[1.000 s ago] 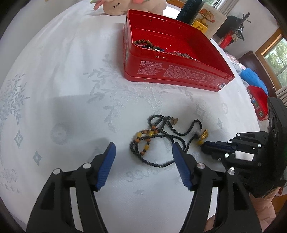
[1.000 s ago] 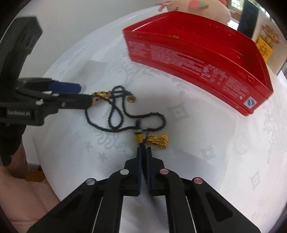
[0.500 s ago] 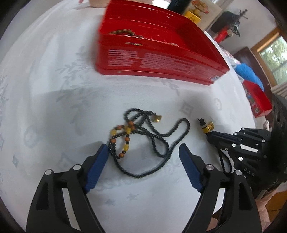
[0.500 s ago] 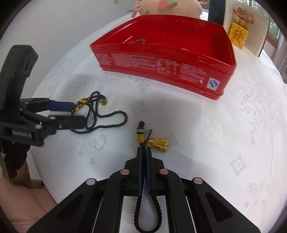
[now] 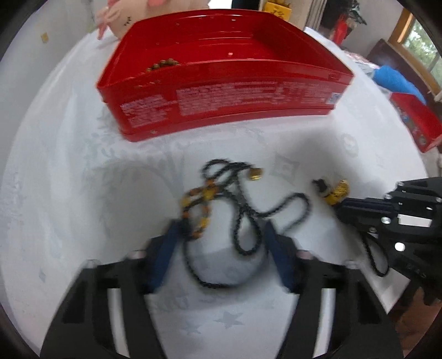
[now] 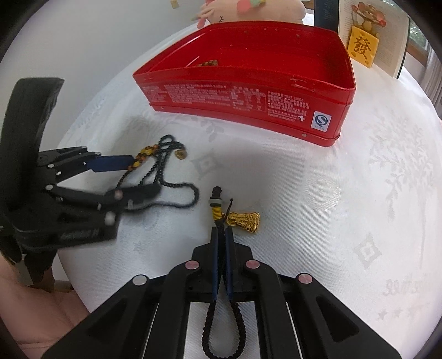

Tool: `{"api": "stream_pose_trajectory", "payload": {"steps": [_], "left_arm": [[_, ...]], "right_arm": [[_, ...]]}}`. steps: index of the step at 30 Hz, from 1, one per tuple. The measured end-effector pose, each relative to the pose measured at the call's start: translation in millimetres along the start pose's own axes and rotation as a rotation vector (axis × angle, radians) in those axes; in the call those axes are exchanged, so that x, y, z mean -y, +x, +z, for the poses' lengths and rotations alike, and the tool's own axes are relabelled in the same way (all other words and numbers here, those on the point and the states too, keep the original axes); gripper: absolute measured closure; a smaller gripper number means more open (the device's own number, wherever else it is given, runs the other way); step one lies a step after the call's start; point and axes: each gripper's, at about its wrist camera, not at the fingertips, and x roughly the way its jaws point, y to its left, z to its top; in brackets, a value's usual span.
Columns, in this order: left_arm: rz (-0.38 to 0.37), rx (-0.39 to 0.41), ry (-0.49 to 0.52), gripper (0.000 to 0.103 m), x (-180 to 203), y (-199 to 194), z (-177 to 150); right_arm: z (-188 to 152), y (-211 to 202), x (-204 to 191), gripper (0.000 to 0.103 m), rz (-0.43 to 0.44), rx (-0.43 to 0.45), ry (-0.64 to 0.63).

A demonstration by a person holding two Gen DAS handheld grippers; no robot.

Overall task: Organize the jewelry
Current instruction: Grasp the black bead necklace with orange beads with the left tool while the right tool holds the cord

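Note:
A black bead necklace [image 5: 243,210] with amber beads lies tangled on the white tablecloth, also in the right wrist view [image 6: 163,171]. My left gripper [image 5: 221,234] is open, its blue fingers on either side of the necklace. My right gripper [image 6: 221,234] is shut on the black braided cord [image 6: 222,325] of a gold pendant charm [image 6: 246,221], which rests on the cloth; the charm also shows in the left wrist view [image 5: 335,190]. The open red tin [image 5: 221,110] stands behind, with brown beads [image 5: 163,63] inside; it also shows in the right wrist view [image 6: 248,102].
A pink plush toy [image 6: 248,11] and a card with a yellow character sign [image 6: 362,49] stand behind the tin. A second red box [image 5: 417,121] and a blue item [image 5: 395,80] lie far right. The table edge runs near both hands.
My left gripper has moved forward and lower until its fingers straddle the necklace. My right gripper has drawn the pendant cord away from the necklace, turning toward the tin.

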Motion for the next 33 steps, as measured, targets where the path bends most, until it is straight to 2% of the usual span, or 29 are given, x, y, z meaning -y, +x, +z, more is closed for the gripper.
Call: {"api": "stream_pose_trajectory", "payload": {"steps": [2, 3, 12, 14, 21, 27, 29, 31, 33], "left_arm": [[0.000, 0.013, -0.001, 0.081, -2, -2, 0], [0.000, 0.018, 0.000, 0.085, -3, -3, 0], [-0.089, 0.062, -0.063, 0.095, -27, -17, -6], [-0.114, 0.076, -0.051, 0.101, -25, -25, -9], [-0.183, 0.065, 0.050, 0.101, -6, -34, -18], [-0.207, 0.009, 0.112, 0.098, 10, -28, -27], [-0.203, -0.007, 0.138, 0.084, 15, -25, -30], [-0.184, -0.014, 0.155, 0.075, 20, -19, -30], [-0.170, -0.013, 0.167, 0.075, 23, -15, -30]], "right_arm": [[-1, -2, 3, 0.099, 0.001, 0.000, 0.002], [-1, -3, 4, 0.099, 0.001, 0.000, 0.003], [-1, -4, 4, 0.099, 0.002, 0.001, 0.010], [-1, -4, 4, 0.099, 0.003, -0.001, 0.013], [1, -3, 6, 0.099, 0.011, -0.003, 0.018], [0, -3, 7, 0.099, 0.014, -0.003, 0.019], [0, -3, 8, 0.099, 0.017, -0.002, 0.020], [0, -3, 8, 0.099, 0.019, -0.002, 0.022], [0, -3, 7, 0.099, 0.018, -0.003, 0.022]]}}
